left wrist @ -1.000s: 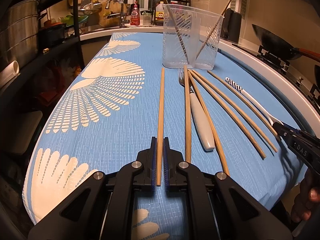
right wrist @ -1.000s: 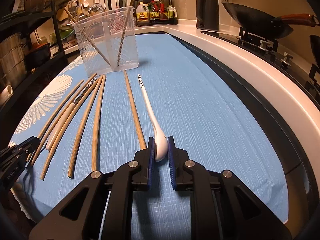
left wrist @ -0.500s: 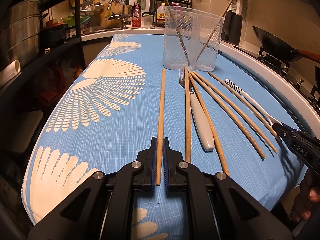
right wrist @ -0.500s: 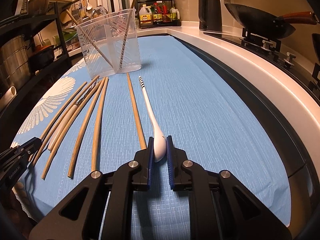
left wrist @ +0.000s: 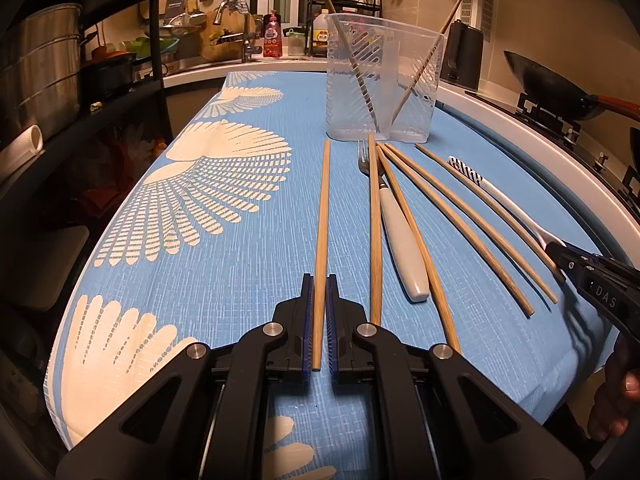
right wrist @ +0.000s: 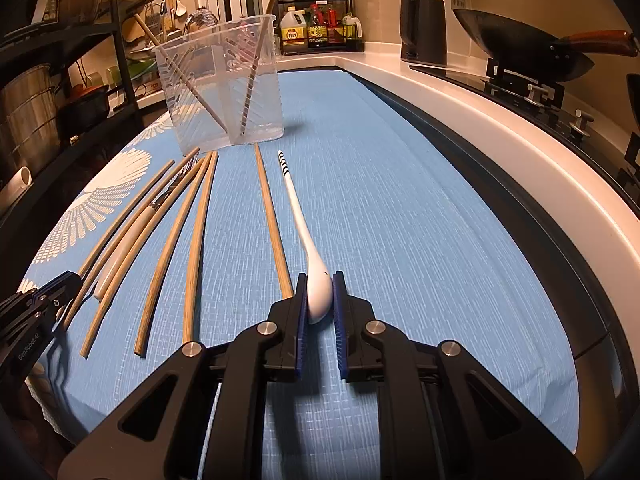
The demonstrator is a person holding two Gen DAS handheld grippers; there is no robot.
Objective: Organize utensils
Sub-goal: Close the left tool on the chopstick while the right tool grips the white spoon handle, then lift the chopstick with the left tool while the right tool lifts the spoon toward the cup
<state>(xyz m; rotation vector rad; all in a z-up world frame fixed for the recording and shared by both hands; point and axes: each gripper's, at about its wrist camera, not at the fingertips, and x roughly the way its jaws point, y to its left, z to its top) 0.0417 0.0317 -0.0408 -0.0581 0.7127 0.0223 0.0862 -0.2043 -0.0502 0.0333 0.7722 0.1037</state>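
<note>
Left wrist view: the left gripper [left wrist: 319, 312] has its blue-padded jaws pressed in on the near end of a single wooden chopstick [left wrist: 321, 240], which lies along the blue patterned tablecloth [left wrist: 240, 264] and points toward a clear plastic holder [left wrist: 382, 80] at the far end of the table. Two chopsticks already lean inside that holder. To the right of the pinched stick lie more loose chopsticks, fanned out, with a white-handled fork [left wrist: 400, 240] among them, one stick crossing over it. Farther right lies a white spoon [left wrist: 500, 196] with a striped handle end, its near end caught in the right gripper [left wrist: 560, 250] at the frame's right edge, a hand [left wrist: 612, 408] visible below it.

Right wrist view: the right gripper [right wrist: 320, 300] pinches the bowl of the white spoon [right wrist: 304, 232] between its pads; the handle runs away toward the clear plastic holder [right wrist: 224, 84]. One chopstick lies just beside the spoon on its left, its near end by the left jaw. Further left the other chopsticks and the white-handled fork [right wrist: 120, 252] spread across the blue patterned tablecloth [right wrist: 400, 220]. The left gripper [right wrist: 60, 288] shows at the left edge. A wok [right wrist: 520, 48] sits on the stove at far right.
</note>
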